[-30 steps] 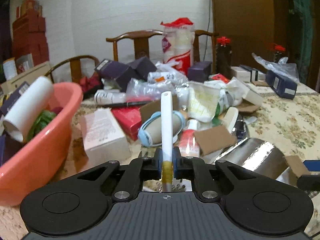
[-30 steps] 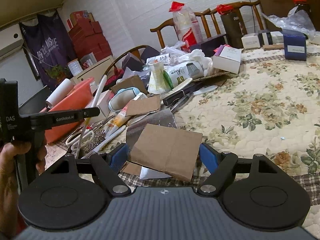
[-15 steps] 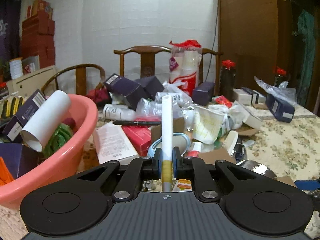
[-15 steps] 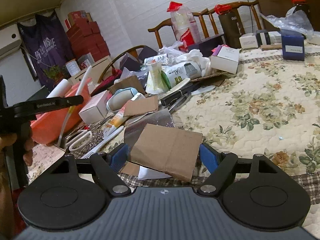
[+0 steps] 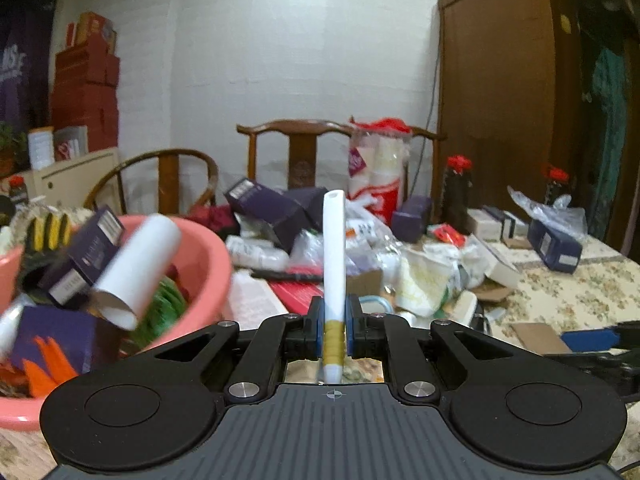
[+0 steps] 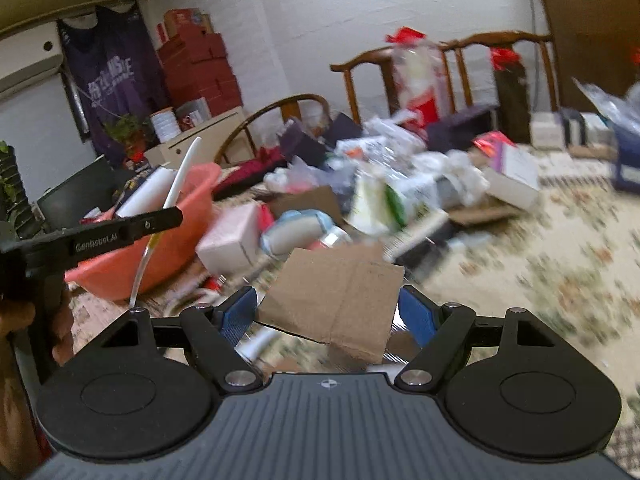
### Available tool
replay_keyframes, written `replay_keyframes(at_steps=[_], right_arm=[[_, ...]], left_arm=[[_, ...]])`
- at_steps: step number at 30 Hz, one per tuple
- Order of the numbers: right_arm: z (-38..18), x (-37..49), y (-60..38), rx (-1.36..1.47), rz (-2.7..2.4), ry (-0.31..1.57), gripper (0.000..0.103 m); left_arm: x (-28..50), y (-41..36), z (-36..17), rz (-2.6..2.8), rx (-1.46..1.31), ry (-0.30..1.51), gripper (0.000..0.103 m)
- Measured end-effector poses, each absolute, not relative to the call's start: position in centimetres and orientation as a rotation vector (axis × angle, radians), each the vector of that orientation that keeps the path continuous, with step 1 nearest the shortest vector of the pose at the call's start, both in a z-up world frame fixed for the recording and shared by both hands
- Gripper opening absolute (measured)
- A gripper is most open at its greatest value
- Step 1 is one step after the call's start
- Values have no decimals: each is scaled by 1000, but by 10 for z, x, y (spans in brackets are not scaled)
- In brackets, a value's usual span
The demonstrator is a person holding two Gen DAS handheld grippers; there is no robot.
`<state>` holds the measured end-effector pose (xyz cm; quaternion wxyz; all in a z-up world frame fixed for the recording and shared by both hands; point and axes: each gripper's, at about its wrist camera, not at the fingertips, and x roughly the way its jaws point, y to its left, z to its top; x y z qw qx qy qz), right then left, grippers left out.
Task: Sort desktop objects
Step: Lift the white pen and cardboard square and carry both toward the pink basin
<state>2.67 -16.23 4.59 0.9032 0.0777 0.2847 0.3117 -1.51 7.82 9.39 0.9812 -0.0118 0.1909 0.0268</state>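
Desktop clutter (image 5: 400, 248) heaped ahead of both grippers on a floral tablecloth (image 5: 580, 296): boxes, bags, cups, wrappers. Off to the left of the left gripper, near and slightly below its fingers, a pink basin (image 5: 208, 264) already loaded with a white cardboard roll (image 5: 136, 268) and a dark purple box (image 5: 86, 256); evidently the collecting bin.

Between the right gripper's (image 6: 326, 312) blue pads (image 6: 414, 312), a brown cardboard piece (image 6: 336, 300), flat and seemingly lifted off the cloth, with the pads at its two edges. Heavy blur; actual squeeze on it impossible to confirm, so state of that gripper not readable.

Clamped tight in the left gripper (image 5: 334, 330), a white tube (image 5: 334, 248), pen-like, with a yellow-gold band at the pinch point, standing nearly upright and projecting forward past the fingers. From the right wrist view, same tube slanting up beside the basin's near wall, not yet over the rim.

Step in hand, as a judgement: carrying the tube to the basin. Next move: shift left until the tube hangs above the basin's opening, tilt it inward, then release. Cardboard likely to follow. Risk: long tube catching the rim and tipping out.
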Motion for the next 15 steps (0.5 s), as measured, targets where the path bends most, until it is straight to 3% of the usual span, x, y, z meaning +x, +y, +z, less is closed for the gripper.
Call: replay_keyframes(at_steps=[15], right_arm=[[125,54,-26,146,823,502,81]], left_arm=[[-21,145,163,223,2,284,5]])
